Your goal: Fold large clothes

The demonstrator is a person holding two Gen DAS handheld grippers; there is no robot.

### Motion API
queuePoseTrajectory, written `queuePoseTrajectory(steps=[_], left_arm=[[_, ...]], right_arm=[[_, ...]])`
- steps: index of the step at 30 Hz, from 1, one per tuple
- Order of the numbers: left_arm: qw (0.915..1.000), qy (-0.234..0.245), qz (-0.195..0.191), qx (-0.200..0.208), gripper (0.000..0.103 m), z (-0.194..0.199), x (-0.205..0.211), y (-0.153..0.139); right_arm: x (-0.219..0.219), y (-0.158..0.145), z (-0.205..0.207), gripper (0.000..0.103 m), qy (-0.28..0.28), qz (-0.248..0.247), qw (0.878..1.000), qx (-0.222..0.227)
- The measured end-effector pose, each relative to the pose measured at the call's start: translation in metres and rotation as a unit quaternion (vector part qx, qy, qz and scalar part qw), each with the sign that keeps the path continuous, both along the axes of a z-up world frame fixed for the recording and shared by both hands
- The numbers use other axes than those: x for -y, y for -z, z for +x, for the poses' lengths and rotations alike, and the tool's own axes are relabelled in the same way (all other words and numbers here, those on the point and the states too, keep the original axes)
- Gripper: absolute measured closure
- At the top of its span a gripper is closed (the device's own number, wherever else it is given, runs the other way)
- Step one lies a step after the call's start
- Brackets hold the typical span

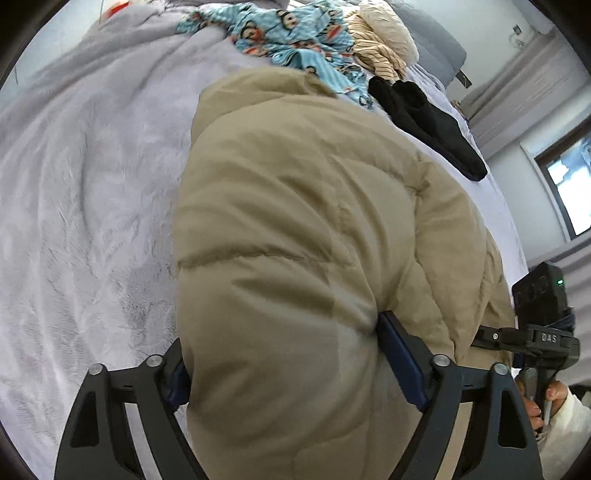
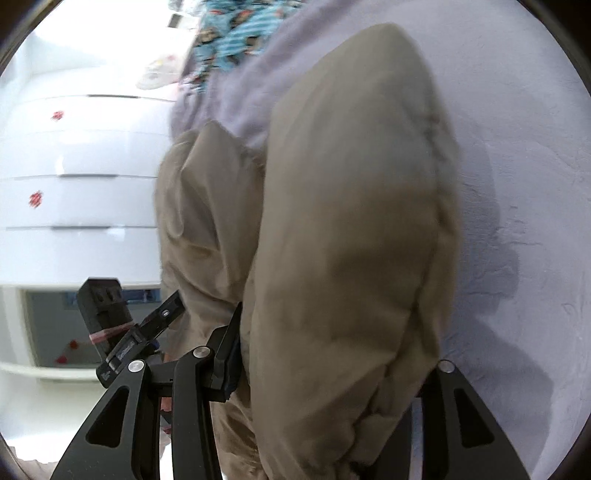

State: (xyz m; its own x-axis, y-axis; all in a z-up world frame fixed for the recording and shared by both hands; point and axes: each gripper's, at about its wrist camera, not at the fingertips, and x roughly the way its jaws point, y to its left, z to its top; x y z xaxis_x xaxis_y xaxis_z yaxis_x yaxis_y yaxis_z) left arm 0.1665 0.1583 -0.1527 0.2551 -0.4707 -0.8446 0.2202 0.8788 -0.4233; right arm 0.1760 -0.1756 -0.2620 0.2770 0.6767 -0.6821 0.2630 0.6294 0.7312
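My left gripper (image 1: 284, 362) is clamped around a thick puffy fold of the beige down jacket (image 1: 314, 229), blue pads pressed into the padding on both sides. My right gripper (image 2: 332, 365) is likewise clenched on a bulky edge of the same jacket (image 2: 351, 221), which fills the space between its fingers. The jacket lies on the pale lilac blanket (image 1: 92, 184) covering the bed. Beyond it I see a black garment (image 1: 428, 122), then blue cartoon-print pyjamas (image 1: 295, 33) and a cream striped garment (image 1: 380, 40).
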Motion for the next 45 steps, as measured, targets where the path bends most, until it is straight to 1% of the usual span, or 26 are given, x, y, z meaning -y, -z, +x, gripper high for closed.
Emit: queuePoseTrajectory(steps=[1, 3, 5, 6, 7, 8, 9, 10, 11, 13, 15, 17, 19, 21, 24, 26, 28, 31, 35, 37, 40, 45], left_arm=[[1.0, 0.001, 0.0, 0.001, 0.013, -0.002, 0.0, 0.0], [0.9999, 0.001, 0.011, 0.005, 0.013, -0.002, 0.0, -0.004], [0.9993, -0.002, 0.033, 0.019, 0.014, -0.003, 0.002, -0.013], [0.9982, -0.002, 0.049, 0.036, 0.015, -0.004, 0.002, -0.022], [0.997, -0.002, 0.058, 0.051, 0.017, -0.007, 0.003, -0.03], [0.9957, -0.003, 0.064, 0.066, 0.019, -0.008, 0.001, -0.039], [0.9952, -0.004, 0.065, 0.072, 0.02, -0.007, -0.001, -0.043], [0.9945, -0.011, 0.063, 0.083, 0.02, -0.006, -0.002, -0.051], [0.994, -0.016, 0.06, 0.09, 0.02, -0.005, -0.003, -0.057], [0.9934, -0.022, 0.059, 0.096, 0.02, 0.003, 0.0, -0.063], [0.993, -0.021, 0.073, 0.09, 0.02, 0.007, 0.01, -0.059], [0.9921, -0.013, 0.089, 0.087, 0.02, 0.007, 0.021, -0.051], [0.9881, -0.005, 0.117, 0.1, 0.02, 0.001, 0.034, -0.044], [0.985, 0.006, 0.13, 0.113, 0.02, -0.006, 0.045, -0.039], [0.9833, 0.022, 0.133, 0.122, 0.02, -0.018, 0.055, -0.034], [0.9778, 0.034, 0.153, 0.14, 0.019, -0.026, 0.065, -0.032], [0.9762, 0.033, 0.161, 0.142, 0.019, -0.028, 0.068, -0.033], [0.9786, 0.027, 0.16, 0.126, 0.019, -0.026, 0.064, -0.039], [0.9804, 0.018, 0.163, 0.109, 0.019, -0.029, 0.054, -0.052], [0.9812, 0.011, 0.163, 0.103, 0.019, -0.035, 0.047, -0.059], [0.9817, -0.001, 0.165, 0.096, 0.019, -0.048, 0.034, -0.068], [0.983, -0.008, 0.166, 0.078, 0.019, -0.071, 0.02, -0.071]], right_arm=[[0.005, 0.005, -0.001, 0.047, 0.009, 0.003, 1.0, -0.011], [0.014, 0.004, -0.009, 0.046, 0.021, -0.005, 1.0, -0.022], [0.024, -0.012, -0.021, 0.045, 0.025, -0.031, 0.999, -0.029], [0.027, -0.029, -0.027, 0.046, 0.027, -0.046, 0.998, -0.027], [0.03, -0.042, -0.03, 0.046, 0.029, -0.073, 0.997, -0.021], [0.034, -0.06, -0.036, 0.046, 0.032, -0.111, 0.993, -0.006], [0.029, -0.071, -0.044, 0.051, 0.035, -0.134, 0.99, 0.01], [0.029, -0.09, -0.048, 0.066, 0.039, -0.155, 0.986, 0.037], [0.023, -0.106, -0.048, 0.077, 0.04, -0.164, 0.984, 0.056], [0.006, -0.129, -0.043, 0.079, 0.034, -0.159, 0.983, 0.085], [-0.017, -0.137, -0.042, 0.079, 0.012, -0.159, 0.982, 0.099], [-0.06, -0.136, -0.033, 0.079, -0.027, -0.183, 0.977, 0.101], [-0.081, -0.12, -0.038, 0.079, -0.051, -0.215, 0.971, 0.095], [-0.085, -0.103, -0.061, 0.079, -0.063, -0.239, 0.966, 0.073], [-0.094, -0.074, -0.072, 0.08, -0.071, -0.271, 0.958, 0.06], [-0.09, -0.058, -0.076, 0.082, -0.063, -0.271, 0.959, 0.051], [-0.086, -0.048, -0.074, 0.082, -0.056, -0.264, 0.962, 0.048], [-0.082, -0.045, -0.07, 0.082, -0.044, -0.251, 0.966, 0.037], [-0.088, -0.048, -0.063, 0.082, -0.046, -0.259, 0.964, 0.033], [-0.085, -0.045, -0.056, 0.082, -0.043, -0.261, 0.964, 0.029], [-0.087, -0.053, -0.059, 0.082, -0.04, -0.266, 0.963, 0.028], [-0.096, -0.064, -0.061, 0.082, -0.038, -0.274, 0.96, 0.027]])
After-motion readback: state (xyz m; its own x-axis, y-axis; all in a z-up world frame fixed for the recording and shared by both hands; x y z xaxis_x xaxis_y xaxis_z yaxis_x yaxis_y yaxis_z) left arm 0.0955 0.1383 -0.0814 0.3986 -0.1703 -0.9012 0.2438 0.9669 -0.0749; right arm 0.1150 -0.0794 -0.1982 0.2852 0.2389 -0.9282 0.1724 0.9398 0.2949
